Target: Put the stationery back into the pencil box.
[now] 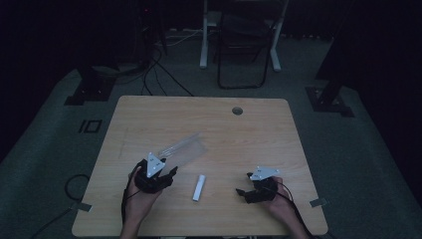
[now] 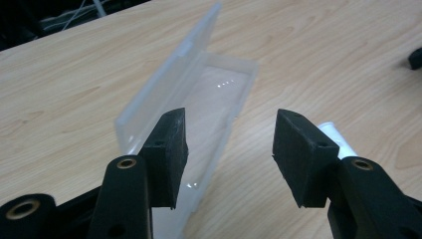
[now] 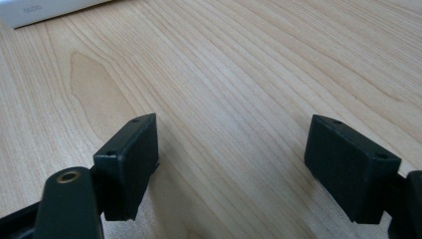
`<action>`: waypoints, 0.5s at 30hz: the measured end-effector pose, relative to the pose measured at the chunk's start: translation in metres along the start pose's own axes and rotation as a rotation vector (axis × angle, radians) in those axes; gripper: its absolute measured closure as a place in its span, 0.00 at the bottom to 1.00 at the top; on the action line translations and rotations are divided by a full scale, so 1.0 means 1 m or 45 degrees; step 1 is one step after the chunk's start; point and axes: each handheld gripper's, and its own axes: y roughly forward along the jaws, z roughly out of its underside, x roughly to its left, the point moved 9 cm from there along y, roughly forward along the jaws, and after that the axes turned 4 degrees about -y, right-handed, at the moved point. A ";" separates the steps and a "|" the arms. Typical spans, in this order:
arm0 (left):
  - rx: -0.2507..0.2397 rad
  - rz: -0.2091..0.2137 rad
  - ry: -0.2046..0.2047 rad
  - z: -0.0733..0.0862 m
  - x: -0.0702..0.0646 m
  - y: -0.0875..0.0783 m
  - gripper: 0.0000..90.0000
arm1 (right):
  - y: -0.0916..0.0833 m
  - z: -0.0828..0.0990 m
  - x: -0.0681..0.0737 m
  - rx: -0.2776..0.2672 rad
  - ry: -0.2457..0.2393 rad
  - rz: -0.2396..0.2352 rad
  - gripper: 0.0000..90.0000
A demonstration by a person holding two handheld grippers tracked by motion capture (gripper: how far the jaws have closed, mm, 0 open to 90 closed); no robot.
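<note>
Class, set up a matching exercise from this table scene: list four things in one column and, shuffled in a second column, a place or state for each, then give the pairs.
Things:
1. clear plastic case
2. white stick-shaped object
3. left gripper
4. round hole

Places or states:
A. in the tabletop near the far edge
B. lying flat between the two grippers
C. lid open, nothing inside
D. jaws apart, pointing at the case, holding nothing

Pairs: 1-C, 2-B, 3-D, 4-A
</note>
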 end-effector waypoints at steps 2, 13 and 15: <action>0.010 0.009 0.008 0.001 -0.004 0.002 0.52 | 0.000 0.000 0.000 0.000 0.000 0.000 0.24; 0.066 0.088 0.044 0.012 -0.032 0.017 0.51 | 0.000 0.000 0.000 0.000 0.000 0.000 0.24; 0.071 0.108 0.045 0.014 -0.037 0.020 0.51 | 0.000 0.000 0.000 0.000 0.000 0.000 0.24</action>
